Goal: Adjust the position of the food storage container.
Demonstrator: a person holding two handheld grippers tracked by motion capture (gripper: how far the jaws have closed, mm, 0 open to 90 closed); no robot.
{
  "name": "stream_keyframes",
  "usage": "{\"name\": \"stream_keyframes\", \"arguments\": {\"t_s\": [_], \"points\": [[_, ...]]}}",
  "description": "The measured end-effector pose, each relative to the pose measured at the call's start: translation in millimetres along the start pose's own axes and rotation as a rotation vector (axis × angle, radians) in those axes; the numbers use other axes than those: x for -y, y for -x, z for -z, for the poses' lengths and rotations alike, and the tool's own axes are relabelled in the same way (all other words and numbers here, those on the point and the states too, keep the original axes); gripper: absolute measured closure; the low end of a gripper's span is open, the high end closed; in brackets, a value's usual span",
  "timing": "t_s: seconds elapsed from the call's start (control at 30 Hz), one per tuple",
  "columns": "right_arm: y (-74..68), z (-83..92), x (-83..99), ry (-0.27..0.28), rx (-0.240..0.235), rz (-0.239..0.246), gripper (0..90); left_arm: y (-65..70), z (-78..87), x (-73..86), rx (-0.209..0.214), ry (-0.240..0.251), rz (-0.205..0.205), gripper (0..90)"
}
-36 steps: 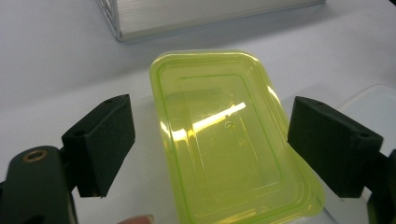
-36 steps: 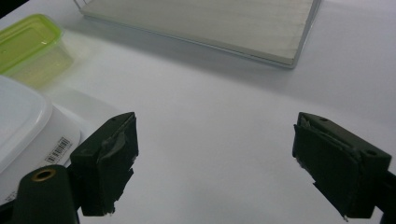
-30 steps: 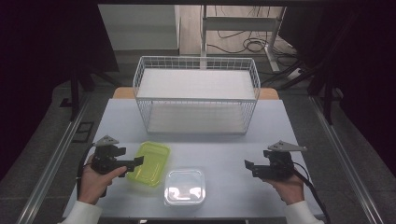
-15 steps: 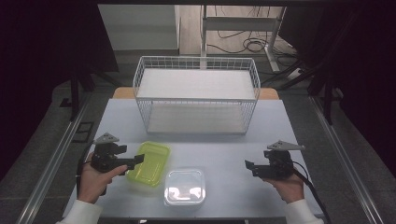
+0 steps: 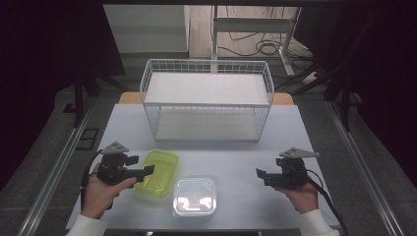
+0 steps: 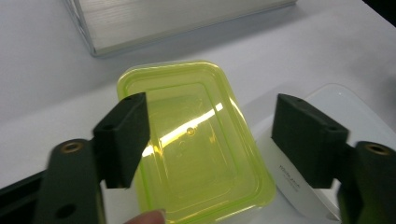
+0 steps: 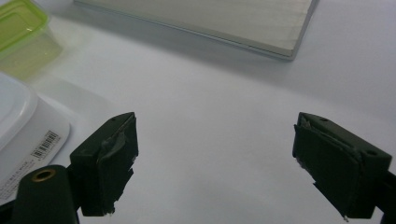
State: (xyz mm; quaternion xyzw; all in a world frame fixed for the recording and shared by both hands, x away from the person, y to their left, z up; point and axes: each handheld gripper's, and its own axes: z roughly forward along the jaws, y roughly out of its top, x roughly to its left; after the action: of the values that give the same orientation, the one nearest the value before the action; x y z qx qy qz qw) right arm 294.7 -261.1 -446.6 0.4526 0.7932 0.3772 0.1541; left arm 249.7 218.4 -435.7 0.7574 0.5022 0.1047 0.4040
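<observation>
Left gripper at the table's near-left part, fingers over the green box. Its jaws have just been closing, yet stand wide: in the left gripper view one finger sits above the box's left rim, the other off its right side over the clear box. No pad presses the green box; nothing gripped.

Green box: translucent, lid on, lies flat near the front edge, left of centre, long side running away from the person. Clear box lies just beside it, toward the front edge, near centre; whether the two touch I cannot tell.

Right gripper at the near-right part, held level above bare table, pointing left. Fingers wide apart, nothing between them.

Wire basket stands toward the far edge, centred, well apart from both boxes.
</observation>
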Motion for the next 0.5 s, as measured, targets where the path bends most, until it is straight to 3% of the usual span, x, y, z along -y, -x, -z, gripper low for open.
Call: {"name": "stream_keyframes", "arguments": {"t_s": [0.03, 0.07, 0.1, 0.13, 0.27, 0.43, 0.5], "points": [[0.0, 0.0, 0.0, 0.0, 0.0, 0.0, 14.2, 0.8, -0.4, -0.1, 0.005, -0.002, -0.005, 32.1], [0.2, -0.7, -0.6, 0.0, -0.002, 0.0, 14.2, 1.7, -0.8, -0.4, 0.014, -0.004, -0.012, 38.8], [0.5, -0.8, -1.1, -0.002, -0.002, 0.001, 14.3, 3.3, -1.5, -1.5, 0.049, -0.011, -0.027, 42.5], [0.5, -0.8, -1.1, -0.002, -0.002, 0.001, 14.3, 3.3, -1.5, -1.5, 0.049, -0.011, -0.027, 45.8], [0.0, -2.5, -0.8, -0.012, -0.007, 0.002, 14.3, 4.2, -7.0, -0.2, 0.114, -0.039, -0.036, 52.9], [-5.8, -2.8, -4.0, -0.03, -0.041, -0.004, 14.2, 14.9, -17.2, 2.1, 0.145, -0.089, -0.076, 54.8], [-17.8, 0.1, -9.7, -0.027, -0.059, 0.035, 14.2, 20.3, -22.0, 2.9, 0.153, -0.113, -0.095, 57.1]]}}
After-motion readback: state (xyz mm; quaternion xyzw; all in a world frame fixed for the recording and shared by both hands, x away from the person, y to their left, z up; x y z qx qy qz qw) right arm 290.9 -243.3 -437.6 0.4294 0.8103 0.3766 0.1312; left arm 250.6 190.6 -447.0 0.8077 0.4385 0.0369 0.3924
